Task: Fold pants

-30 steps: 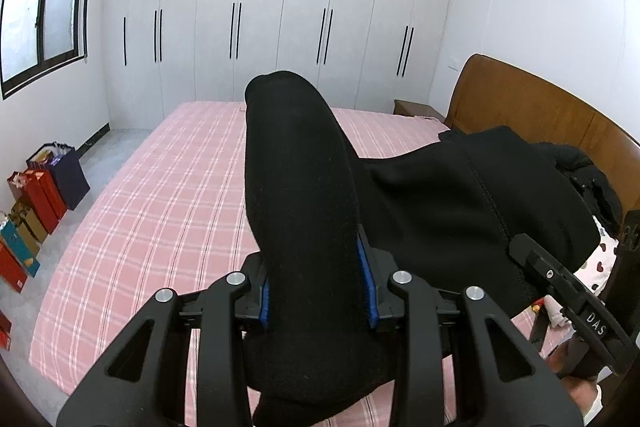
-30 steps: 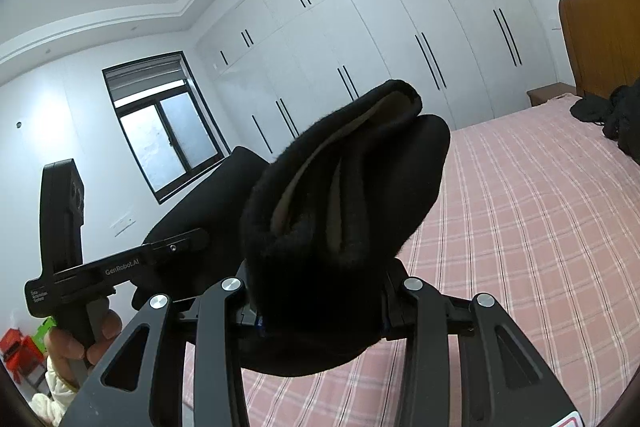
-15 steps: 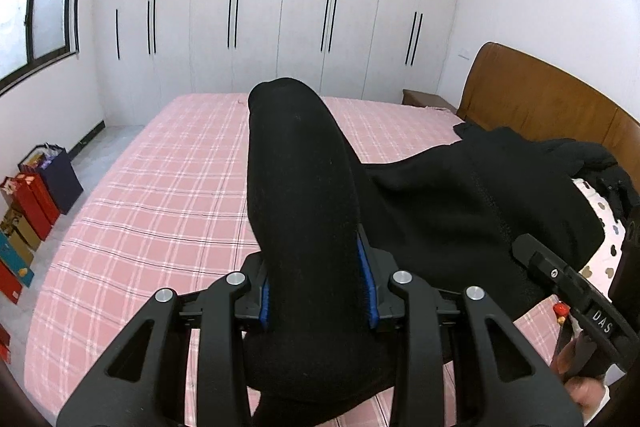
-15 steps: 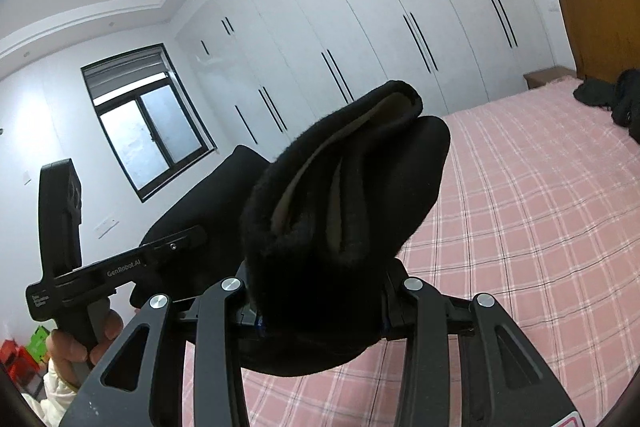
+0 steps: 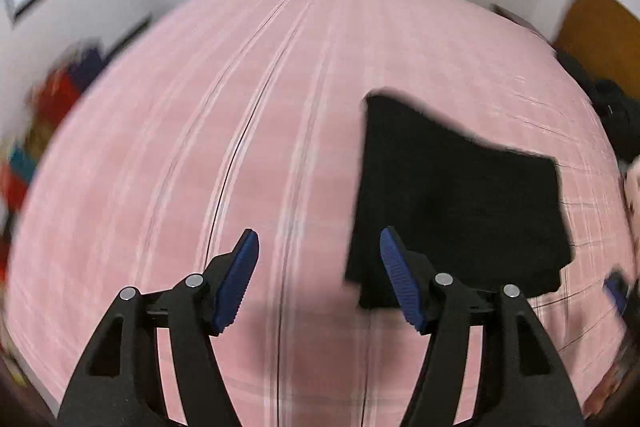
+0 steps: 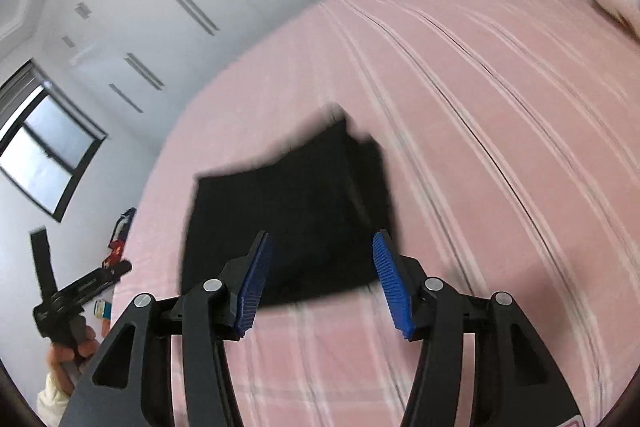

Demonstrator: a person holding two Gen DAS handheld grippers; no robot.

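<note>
We are hovering with both the left gripper (image 5: 319, 269) and right gripper (image 6: 320, 277) fingers just spreading, empty, over soft, limp folded pants (image 6: 288, 227) lying on the bed (image 6: 480, 107), best pinched at an edge.

We see black pants (image 5: 456, 199) ahead of our black left hand-held gripper (image 5: 318, 255) with blue pads (image 5: 236, 283), on a pink bed (image 5: 200, 131) checked with white lines.
</note>
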